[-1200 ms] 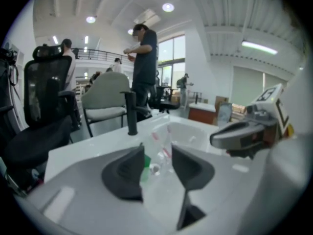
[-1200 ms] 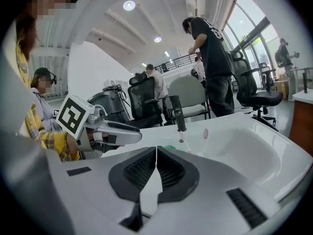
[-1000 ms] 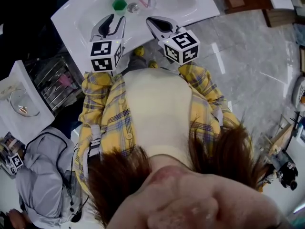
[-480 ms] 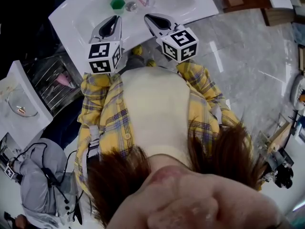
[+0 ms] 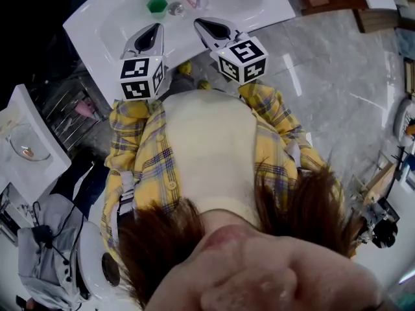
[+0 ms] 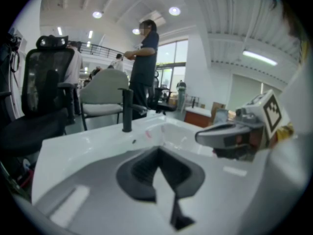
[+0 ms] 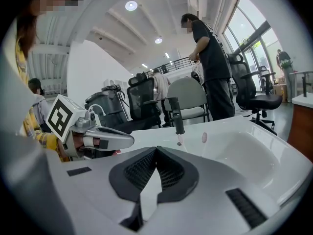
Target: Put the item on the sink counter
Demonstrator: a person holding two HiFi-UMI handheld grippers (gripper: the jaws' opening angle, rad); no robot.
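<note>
In the head view a white sink (image 5: pixel 110 19) lies ahead. Inside its basin are a green item (image 5: pixel 157 4), a small metal drain piece (image 5: pixel 175 8) and a pink toothbrush (image 5: pixel 192 0). My left gripper (image 5: pixel 155 27) hovers over the sink's near rim, shut with nothing in it. To its right my right gripper (image 5: pixel 198 22) is likewise shut and empty. The left gripper view has the closed jaws of the left gripper (image 6: pixel 157 152) facing the black faucet (image 6: pixel 127 110). In the right gripper view, the right gripper (image 7: pixel 156 151) points at the faucet (image 7: pixel 175 114) and toothbrush (image 7: pixel 204 137).
A wire rack (image 5: pixel 70 109) and a second white basin (image 5: pixel 29 144) stand left of the sink. Tiled floor (image 5: pixel 337 76) spreads to the right. Beyond the sink are office chairs (image 6: pixel 46 82) and a standing person (image 7: pixel 210 58).
My left gripper's jaws have closed from a small gap to fully shut. Both grippers stay over the sink's near rim. A person in grey at lower left has shifted.
</note>
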